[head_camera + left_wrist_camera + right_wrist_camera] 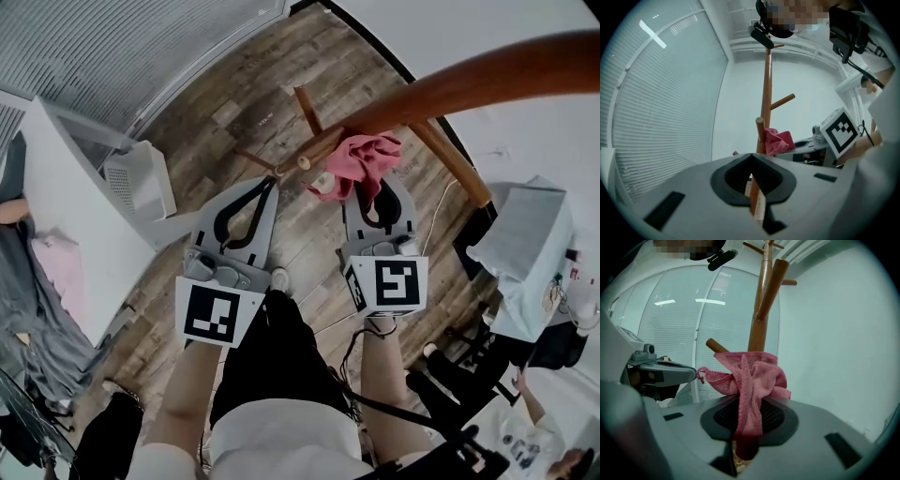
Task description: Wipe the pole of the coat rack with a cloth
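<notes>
The brown wooden coat rack pole [469, 84] slants from upper right down to its base on the plank floor; it stands upright with side pegs in the left gripper view [765, 89] and the right gripper view [759, 324]. My right gripper [377, 192] is shut on a pink cloth [361, 159], which bunches over its tips [750, 376] just in front of the pole. Whether the cloth touches the pole I cannot tell. My left gripper [270, 183] is shut with nothing in it, its tips [751, 157] close to the pole's lower part. The cloth [777, 140] shows beside the pole.
A white desk [66, 225] and a white boxy unit [141, 178] stand at the left under slatted blinds [122, 47]. A covered stand [525, 253] and a seated person [525, 431] are at the right. The rack's feet [305, 103] spread over the floor.
</notes>
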